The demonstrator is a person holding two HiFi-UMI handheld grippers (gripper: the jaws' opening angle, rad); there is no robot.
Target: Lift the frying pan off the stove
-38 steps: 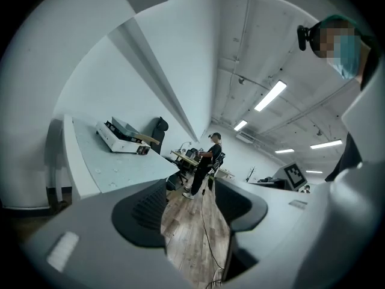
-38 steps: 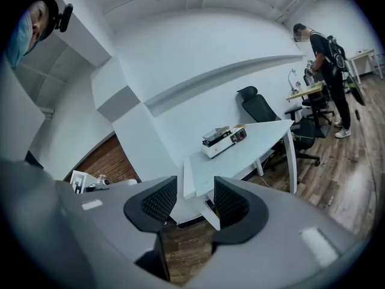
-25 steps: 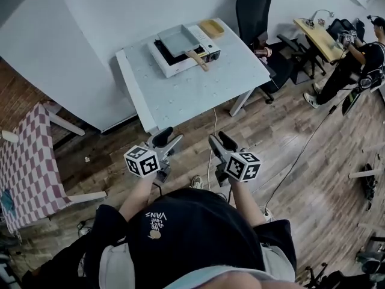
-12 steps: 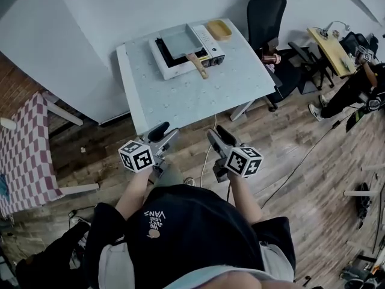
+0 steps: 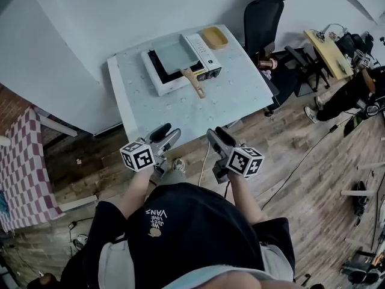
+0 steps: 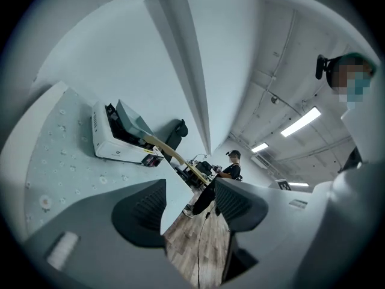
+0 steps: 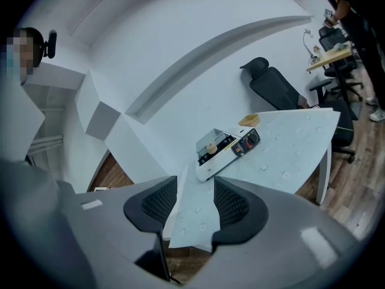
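Frying pan (image 5: pixel 176 53) tops stove (image 5: pixel 203 52) on table (image 5: pixel 180 110) over floorboards (image 5: pixel 301 161); left gripper (image 5: pixel 167 132), right gripper (image 5: pixel 216 136) gape.

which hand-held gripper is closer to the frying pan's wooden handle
Right, slightly. The right hand-held gripper hangs short of the table, almost in line with the wooden handle; the left hand-held gripper sits off to its left.

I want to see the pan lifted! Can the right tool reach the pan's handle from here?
Probably not yet. The right tool hangs open short of the table, while the frying pan sits on the stove further back. Nothing blocks the way.
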